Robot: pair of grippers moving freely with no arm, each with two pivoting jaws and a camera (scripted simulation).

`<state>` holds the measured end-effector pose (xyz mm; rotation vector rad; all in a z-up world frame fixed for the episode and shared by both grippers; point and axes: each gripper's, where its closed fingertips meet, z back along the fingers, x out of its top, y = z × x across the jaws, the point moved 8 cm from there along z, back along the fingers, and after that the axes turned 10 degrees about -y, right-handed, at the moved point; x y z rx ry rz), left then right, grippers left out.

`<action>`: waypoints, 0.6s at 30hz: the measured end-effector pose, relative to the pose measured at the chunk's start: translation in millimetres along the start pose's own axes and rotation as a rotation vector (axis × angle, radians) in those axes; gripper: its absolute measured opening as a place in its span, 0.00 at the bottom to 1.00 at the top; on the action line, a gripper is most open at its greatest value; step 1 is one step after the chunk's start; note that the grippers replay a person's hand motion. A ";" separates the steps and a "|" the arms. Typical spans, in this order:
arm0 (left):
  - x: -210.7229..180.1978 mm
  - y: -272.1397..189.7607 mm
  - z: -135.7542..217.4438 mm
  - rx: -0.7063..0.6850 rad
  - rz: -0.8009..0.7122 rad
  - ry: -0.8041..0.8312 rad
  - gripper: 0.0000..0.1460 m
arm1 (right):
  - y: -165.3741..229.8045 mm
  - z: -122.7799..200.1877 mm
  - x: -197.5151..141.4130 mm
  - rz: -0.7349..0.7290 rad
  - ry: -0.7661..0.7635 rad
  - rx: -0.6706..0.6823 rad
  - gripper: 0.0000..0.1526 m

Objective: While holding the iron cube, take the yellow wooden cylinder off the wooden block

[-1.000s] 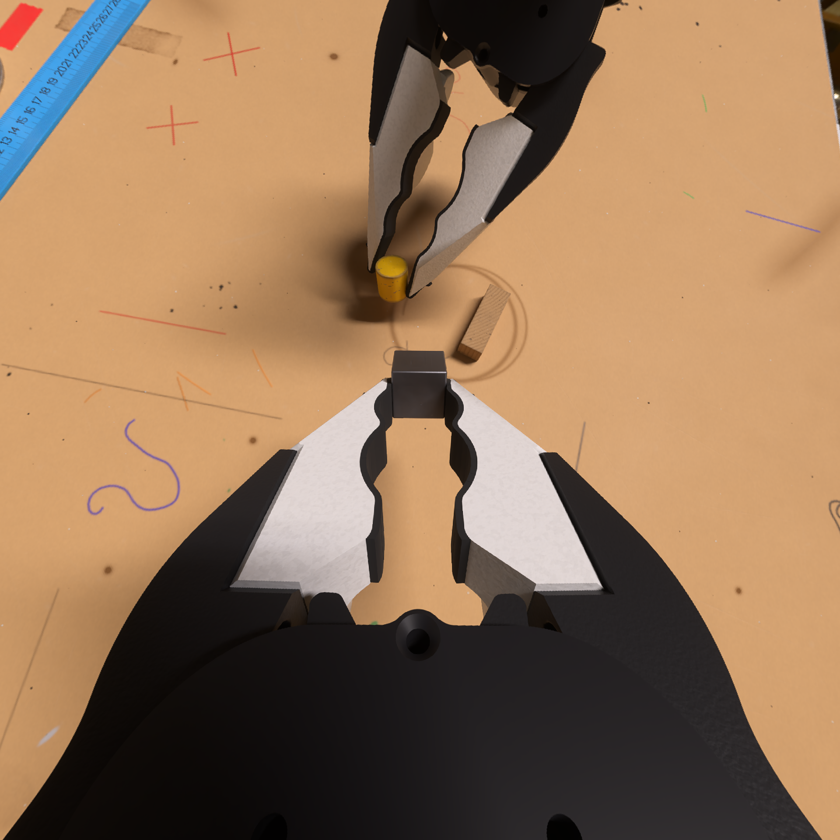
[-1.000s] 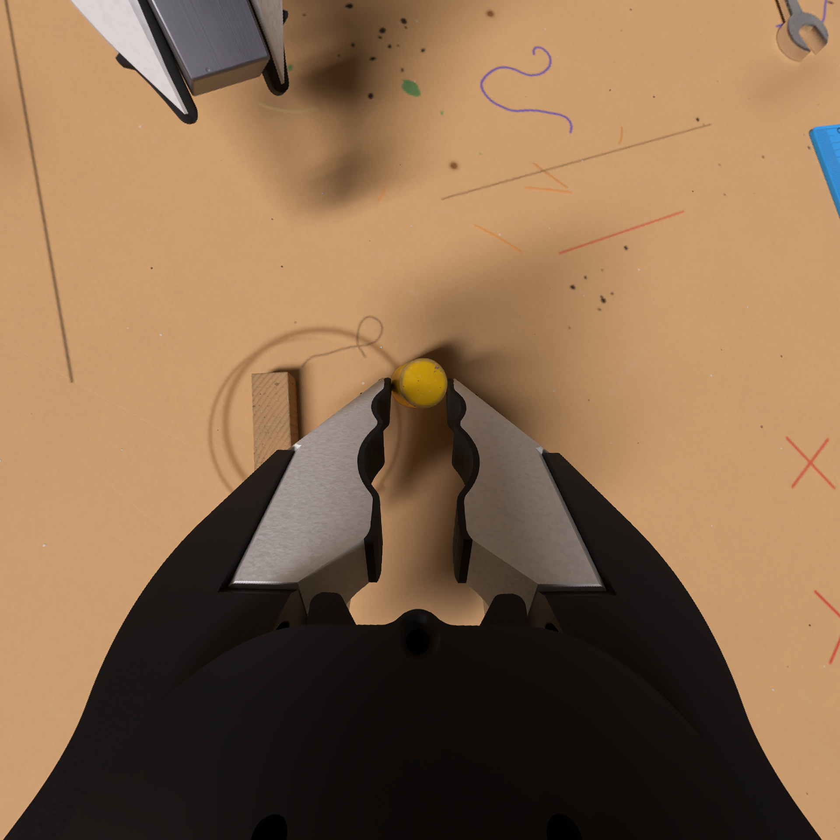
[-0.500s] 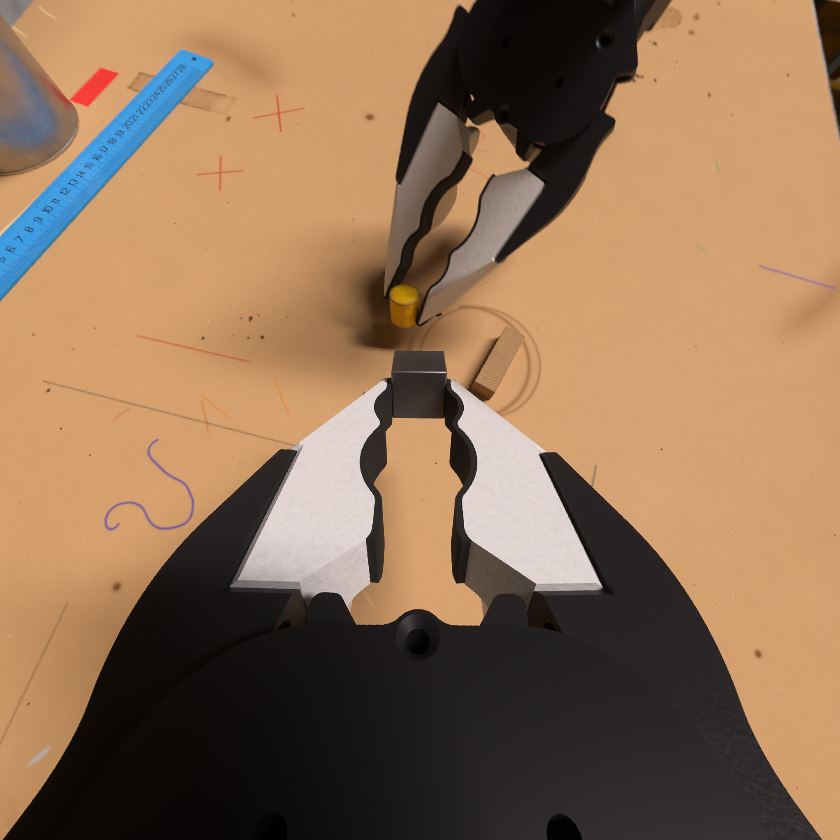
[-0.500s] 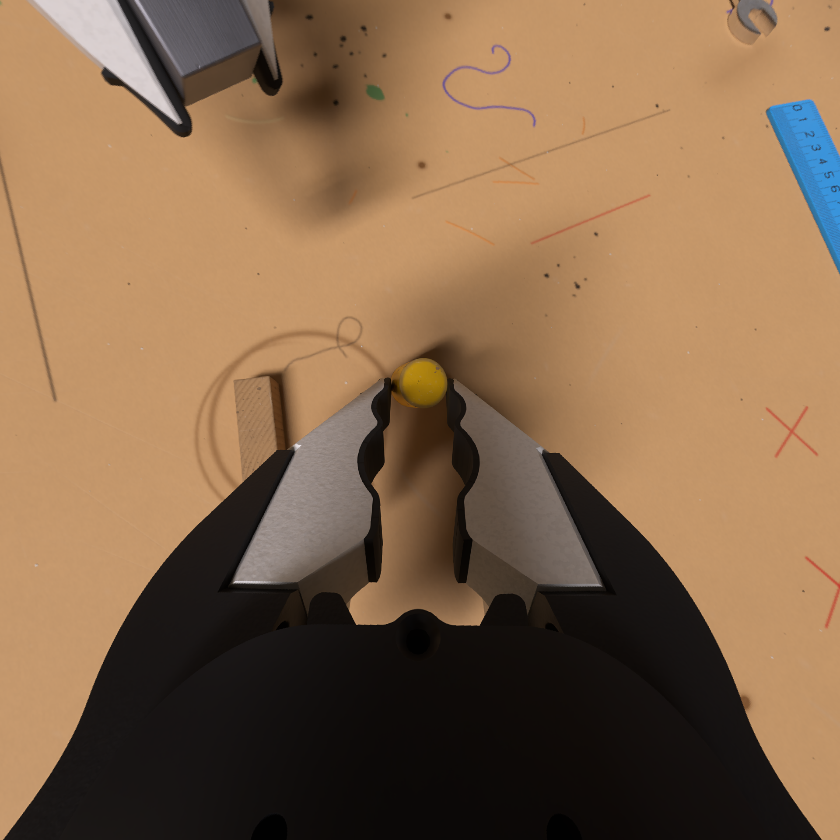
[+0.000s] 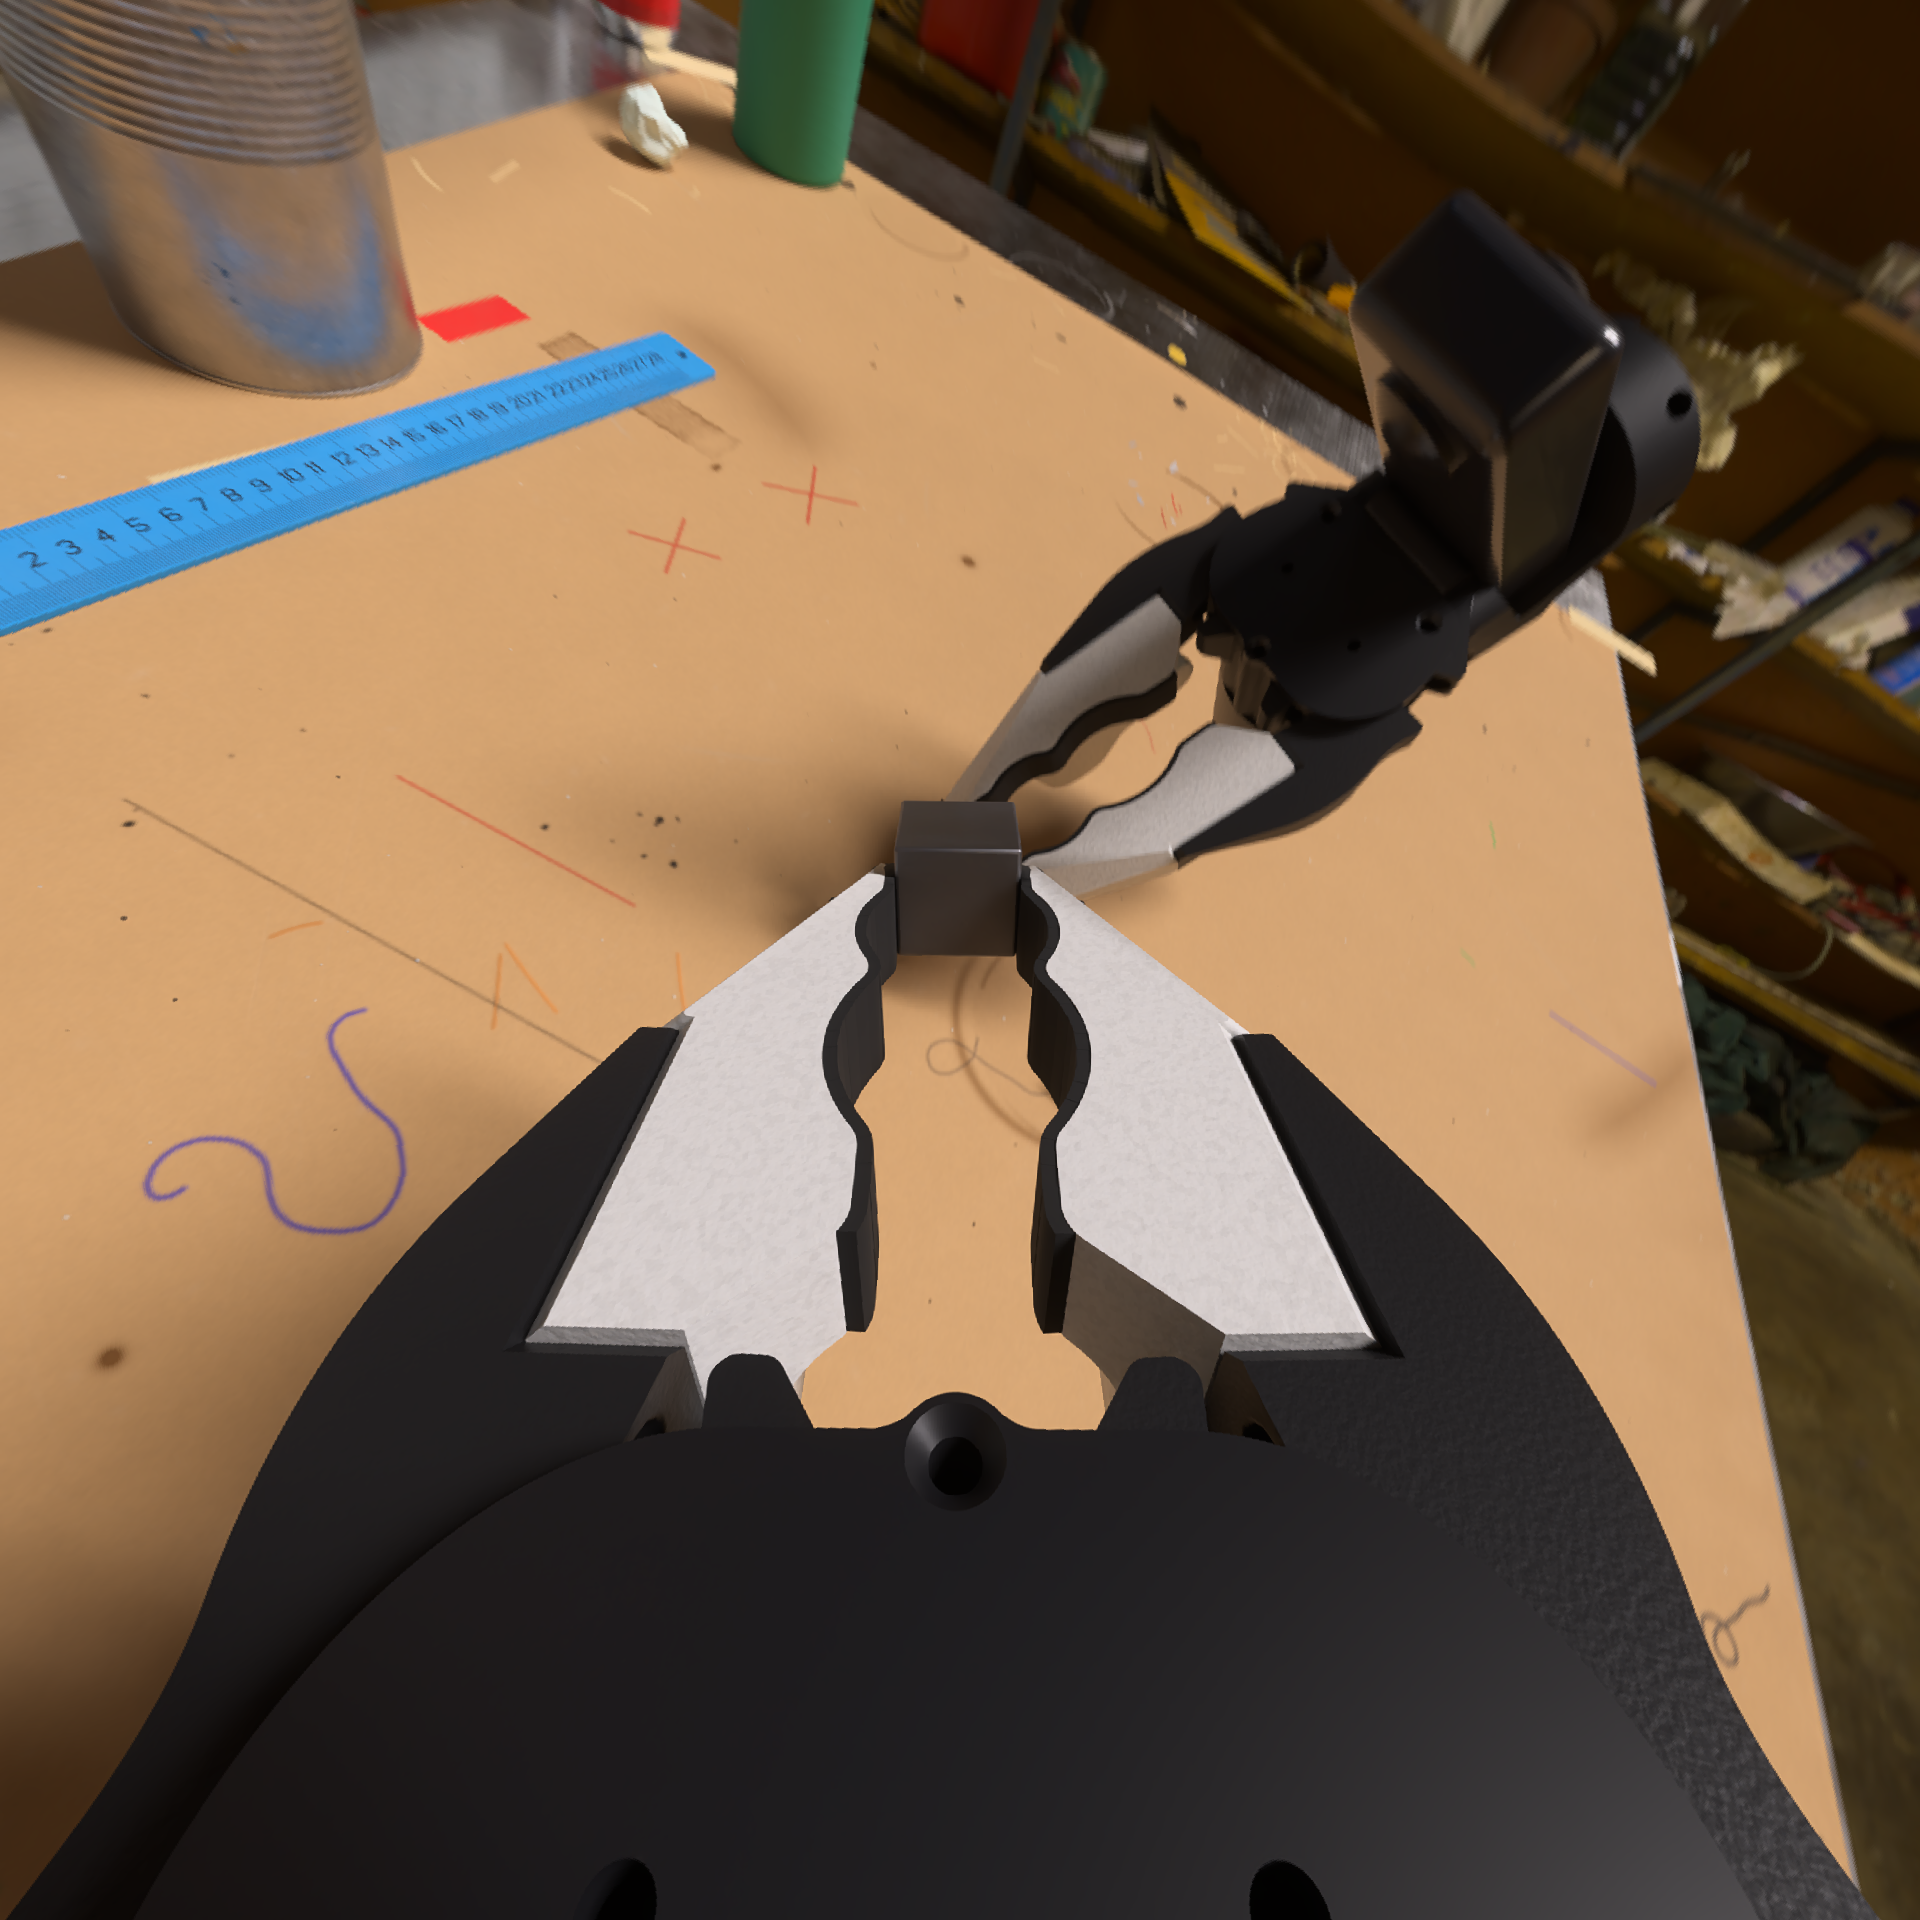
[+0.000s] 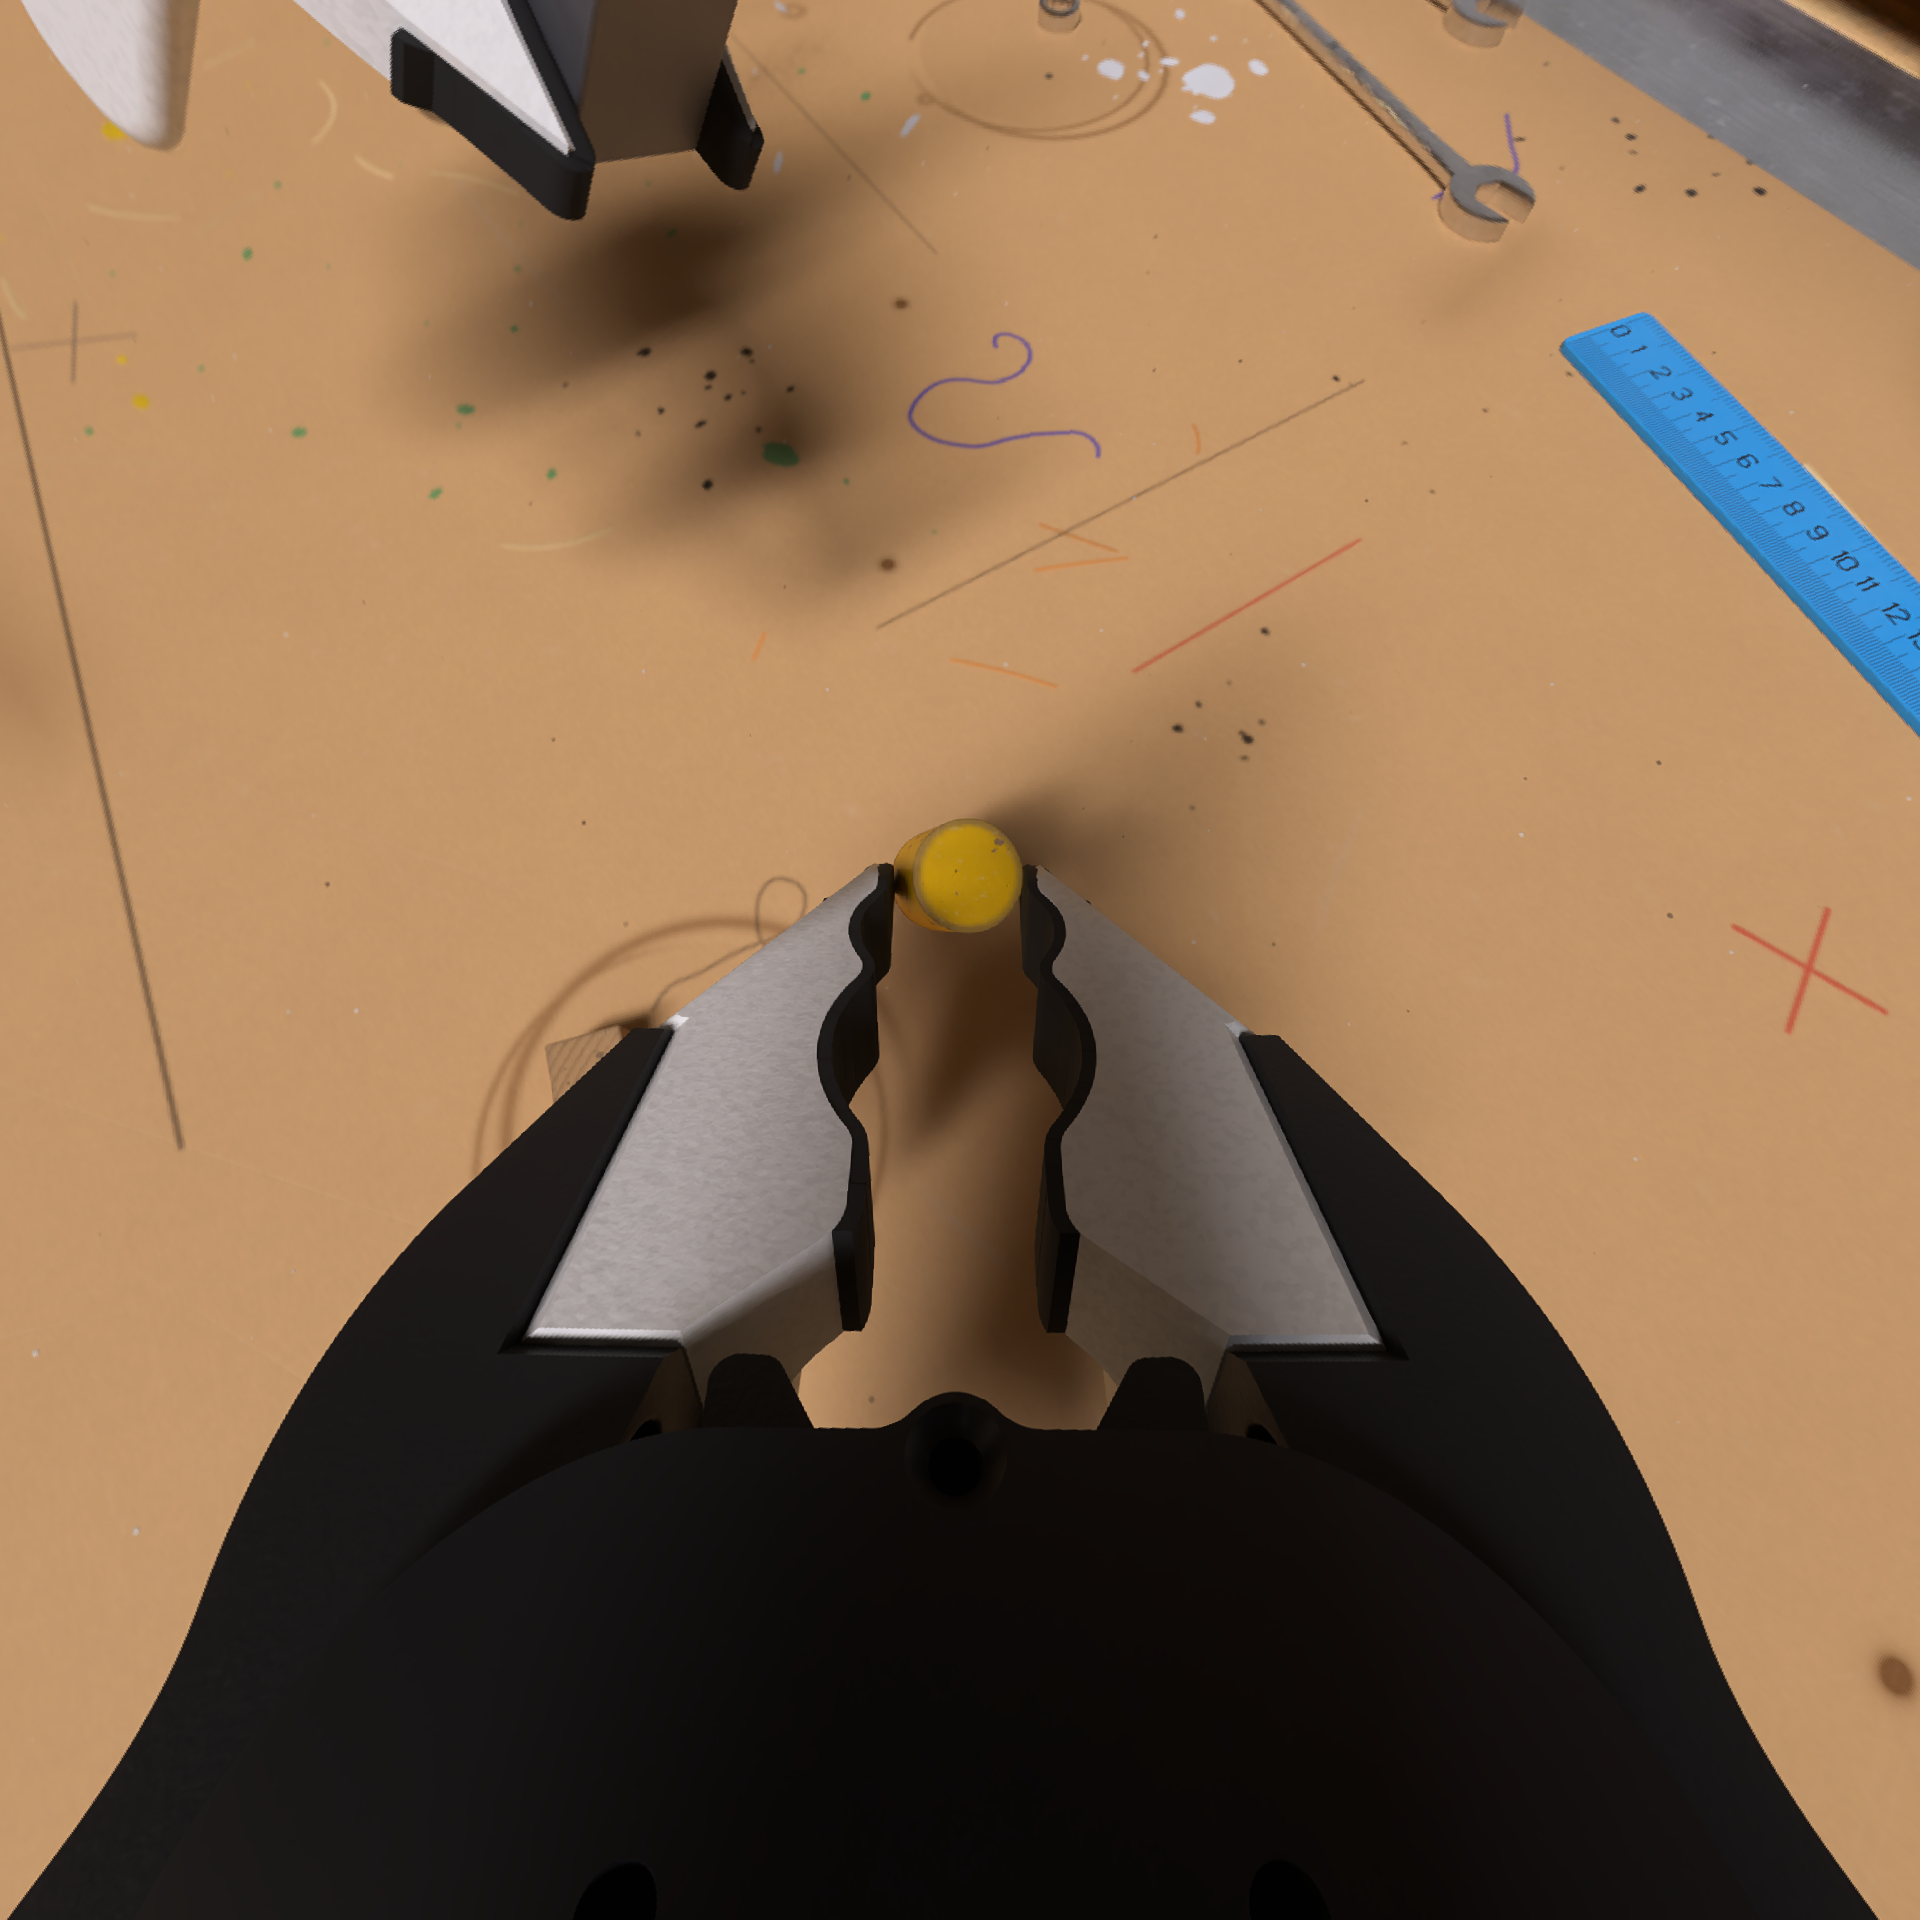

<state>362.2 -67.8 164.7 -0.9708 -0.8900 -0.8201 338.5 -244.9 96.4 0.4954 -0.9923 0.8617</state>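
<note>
My left gripper (image 5: 956, 883) is shut on the dark iron cube (image 5: 956, 878) and holds it above the brown tabletop; it also shows at the top of the right wrist view (image 6: 644, 156). My right gripper (image 6: 956, 883) is shut on the yellow wooden cylinder (image 6: 958, 875), close above the table. The wooden block (image 6: 584, 1055) lies flat on the table to the left of my right gripper, mostly hidden behind its left finger, apart from the cylinder. In the left wrist view the right gripper's fingers (image 5: 1132, 831) reach down just behind the cube, which hides the cylinder and the block.
A blue ruler (image 5: 343, 468) (image 6: 1766, 499) lies on the table. A metal can (image 5: 218, 197) and a green cylinder (image 5: 800, 83) stand at the far edge. A wrench (image 6: 1455, 156) lies at the far right. The table edge (image 5: 1662, 935) drops off beside cluttered shelves.
My left gripper has risen and tilted up with the cube, so the table's far edge and shelves show. My right gripper has moved away from the block with the cylinder in it.
</note>
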 end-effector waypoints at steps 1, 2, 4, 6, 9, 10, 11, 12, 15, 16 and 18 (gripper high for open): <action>1.0 0.7 -0.4 0.008 0.016 -0.019 0.15 | -0.5 -0.3 0.5 -0.010 -0.009 -0.002 0.16; 1.3 2.0 -0.8 0.013 0.040 -0.037 0.15 | -0.9 -0.5 1.0 -0.014 -0.015 -0.008 0.16; 0.8 5.1 -0.5 0.023 0.086 -0.080 0.15 | -1.2 -0.9 2.0 -0.026 -0.029 -0.016 0.16; -0.9 6.3 -1.0 0.044 0.091 -0.089 0.15 | -1.1 -2.1 2.1 -0.023 -0.023 -0.029 0.16; -2.4 5.8 -2.3 0.056 0.089 -0.111 0.15 | -2.0 -2.9 2.4 -0.037 -0.025 -0.041 0.16; -3.2 5.8 -2.6 0.059 0.093 -0.125 0.15 | -2.4 -2.6 3.0 -0.046 -0.031 -0.043 0.16; -3.9 5.5 -3.0 0.066 0.087 -0.130 0.15 | -2.6 -2.5 3.2 -0.055 -0.033 -0.043 0.16; -4.8 4.9 -3.5 0.074 0.068 -0.122 0.15 | -2.7 -2.5 2.8 -0.057 -0.030 -0.043 0.16; -7.4 4.8 -5.3 0.076 0.057 -0.088 0.15 | -3.9 -2.2 1.2 -0.057 -0.017 -0.052 0.16; -8.8 5.3 -5.5 0.077 0.056 -0.080 0.15 | -4.4 -2.0 0.7 -0.057 -0.012 -0.054 0.16; -9.2 4.5 -4.8 0.078 0.039 -0.056 0.15 | -3.9 -2.3 0.0 -0.042 -0.007 -0.051 0.16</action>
